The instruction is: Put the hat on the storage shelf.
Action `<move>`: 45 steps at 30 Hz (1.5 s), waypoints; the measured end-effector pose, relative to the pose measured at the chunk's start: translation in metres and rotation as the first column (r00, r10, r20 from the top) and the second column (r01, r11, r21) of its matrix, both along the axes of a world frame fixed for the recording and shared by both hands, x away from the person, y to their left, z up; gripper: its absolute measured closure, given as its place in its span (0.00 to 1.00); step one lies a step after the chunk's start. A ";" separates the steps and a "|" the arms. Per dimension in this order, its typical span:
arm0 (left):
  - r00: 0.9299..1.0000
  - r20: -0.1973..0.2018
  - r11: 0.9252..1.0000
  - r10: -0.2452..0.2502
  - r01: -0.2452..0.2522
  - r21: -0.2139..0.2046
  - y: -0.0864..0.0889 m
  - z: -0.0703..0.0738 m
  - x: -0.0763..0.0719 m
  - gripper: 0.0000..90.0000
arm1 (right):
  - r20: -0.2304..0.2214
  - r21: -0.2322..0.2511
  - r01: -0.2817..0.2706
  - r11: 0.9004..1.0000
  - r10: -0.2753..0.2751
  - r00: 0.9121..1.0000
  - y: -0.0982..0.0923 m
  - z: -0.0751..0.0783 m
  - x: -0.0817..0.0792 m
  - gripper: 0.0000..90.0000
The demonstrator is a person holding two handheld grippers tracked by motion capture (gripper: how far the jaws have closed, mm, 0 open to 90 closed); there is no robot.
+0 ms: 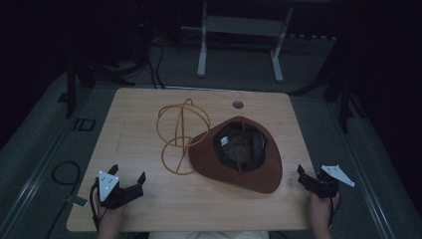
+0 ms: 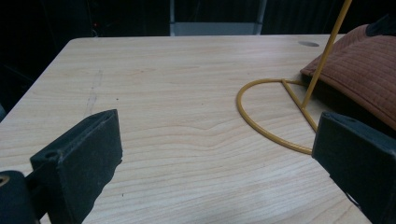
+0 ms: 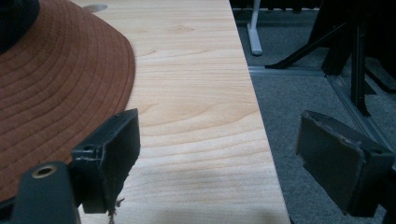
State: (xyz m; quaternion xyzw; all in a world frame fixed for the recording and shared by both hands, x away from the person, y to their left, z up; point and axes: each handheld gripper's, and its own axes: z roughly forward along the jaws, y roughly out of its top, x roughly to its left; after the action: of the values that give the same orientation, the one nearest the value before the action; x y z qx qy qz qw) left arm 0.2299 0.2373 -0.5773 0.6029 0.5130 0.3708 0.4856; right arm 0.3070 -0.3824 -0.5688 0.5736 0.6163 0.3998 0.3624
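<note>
A brown brimmed hat (image 1: 239, 154) lies upside down on the wooden table (image 1: 149, 114), right of centre, its brim resting against a yellow wire stand (image 1: 181, 134). My left gripper (image 1: 128, 173) hovers near the front left of the table, open and holding nothing. In the left gripper view its jaws (image 2: 215, 140) stand wide apart, with the wire stand's ring base (image 2: 280, 107) and the hat's brim (image 2: 359, 65) ahead on the right. My right gripper (image 1: 302, 177) is at the table's front right edge, open and apart from the hat. Its jaws (image 3: 219, 149) frame bare wood beside the hat's brim (image 3: 56, 84).
A round cable hole (image 1: 238, 104) sits near the table's far edge. The table's right edge (image 3: 261, 140) drops to grey carpet. A white-legged frame (image 1: 239, 40) stands on the floor beyond the table, and a cable loop (image 1: 64, 172) lies on the floor at left.
</note>
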 end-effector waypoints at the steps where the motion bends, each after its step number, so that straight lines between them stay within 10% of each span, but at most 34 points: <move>1: 1.000 0.001 1.000 0.004 -0.004 -0.004 0.000 0.000 0.000 0.03 | 0.001 -0.002 0.001 1.000 -0.001 1.000 0.000 0.000 0.000 0.15; 13: 0.999 0.011 0.999 -0.032 0.032 -0.022 -0.004 0.002 -0.001 0.03 | -0.031 0.004 -0.049 0.999 0.050 0.998 0.003 0.000 -0.002 0.15; 24: 0.995 -0.002 0.995 -0.095 0.095 0.004 -0.013 0.005 -0.005 0.03 | 0.008 -0.017 -0.196 0.980 0.196 0.981 0.036 0.043 -0.008 0.16; 45: 0.981 -0.077 0.983 -0.178 0.180 0.020 -0.024 0.008 -0.006 0.03 | -0.037 -0.039 -0.302 0.952 0.301 0.953 0.077 0.086 0.043 0.16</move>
State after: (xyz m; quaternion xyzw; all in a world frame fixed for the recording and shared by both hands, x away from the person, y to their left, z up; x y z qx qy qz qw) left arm 0.2238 0.2131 -0.5694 0.6666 0.4693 0.3098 0.4893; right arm 0.3502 -0.3059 -0.4828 0.4708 0.7108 0.4277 0.3004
